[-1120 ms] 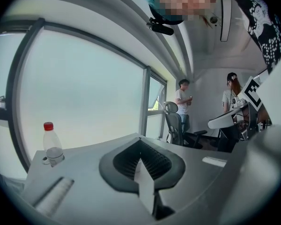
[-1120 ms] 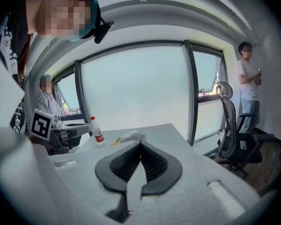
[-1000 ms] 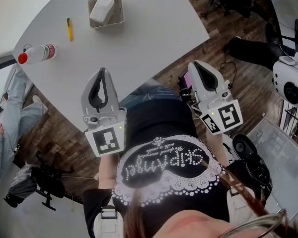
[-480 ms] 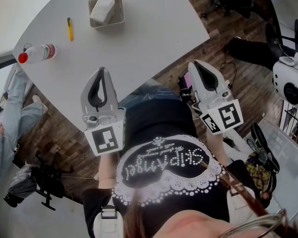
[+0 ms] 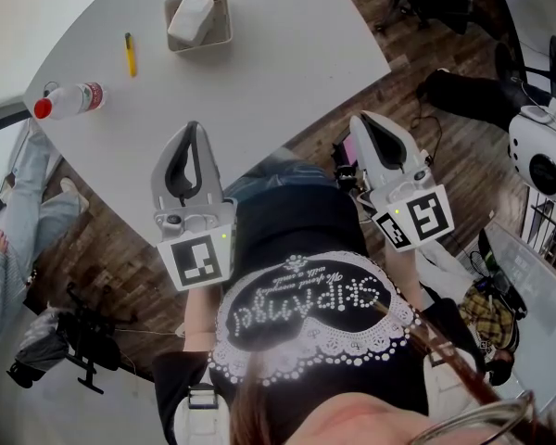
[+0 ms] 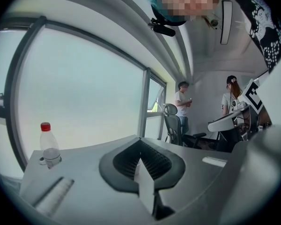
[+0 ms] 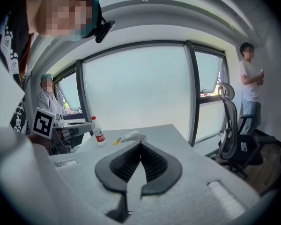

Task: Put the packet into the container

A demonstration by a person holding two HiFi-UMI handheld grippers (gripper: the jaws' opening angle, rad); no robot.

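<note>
The packet (image 5: 191, 17) lies inside the container (image 5: 200, 47) at the far side of the counter (image 5: 269, 72); a yellow pen (image 5: 129, 54) lies just left of the container, and a bottle (image 5: 69, 101) stands by the counter's left edge; the left claw (image 5: 191, 130) hangs over the near edge, jaws pressed together on nothing; the right claw (image 5: 360, 118) is off the counter's right side above the wooden floor (image 5: 426, 146), likewise closed tight and empty; both are well apart from the container.

Clear red-capped plastic bottle (image 6: 49, 144): lower part hidden behind left gripper (image 6: 140, 144) body. Thin yellow stick-like item (image 5: 129, 54): too small to ID. Grey table (image 5: 259, 100) cut off at pic's top edge.
</note>
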